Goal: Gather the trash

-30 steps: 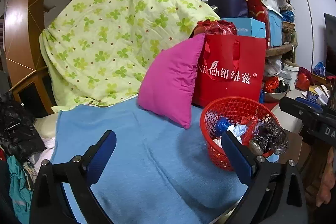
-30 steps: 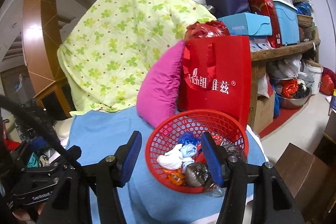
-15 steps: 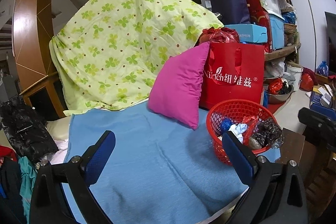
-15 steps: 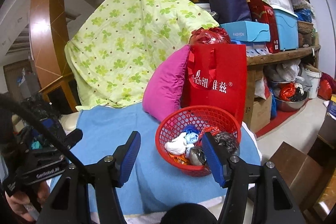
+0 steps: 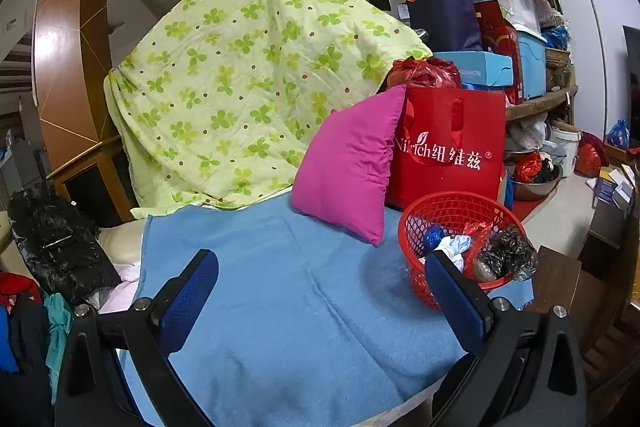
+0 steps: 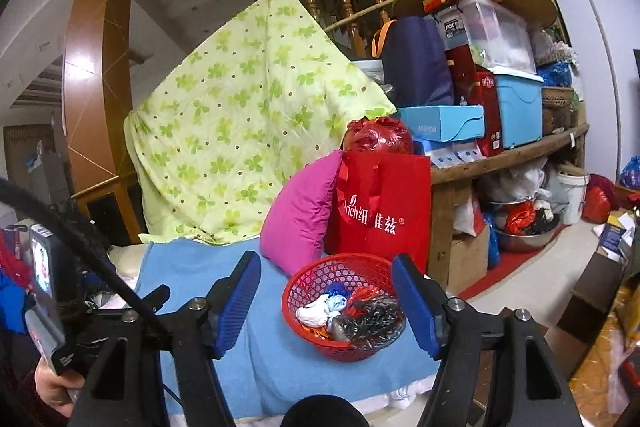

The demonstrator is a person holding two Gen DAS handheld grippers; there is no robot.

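A red mesh basket (image 5: 448, 205) (image 6: 316, 273) stands on the right end of a blue blanket (image 5: 300, 299) (image 6: 276, 355). It holds crumpled trash: white, blue, red and black plastic bags (image 6: 348, 315). My left gripper (image 5: 320, 287) is open and empty, above the blanket, with the basket just behind its right finger. My right gripper (image 6: 326, 301) is open and empty, held back from the basket, which shows between its fingers.
A pink pillow (image 5: 348, 163) and a red paper bag (image 5: 452, 147) stand behind the basket. A green clover quilt (image 5: 248, 75) hangs at the back. Cluttered shelves (image 6: 512, 147) stand at right, a black bag (image 5: 52, 243) at left.
Both grippers have pulled back and up from the basket, which now looks smaller and farther. Both stay open and empty.
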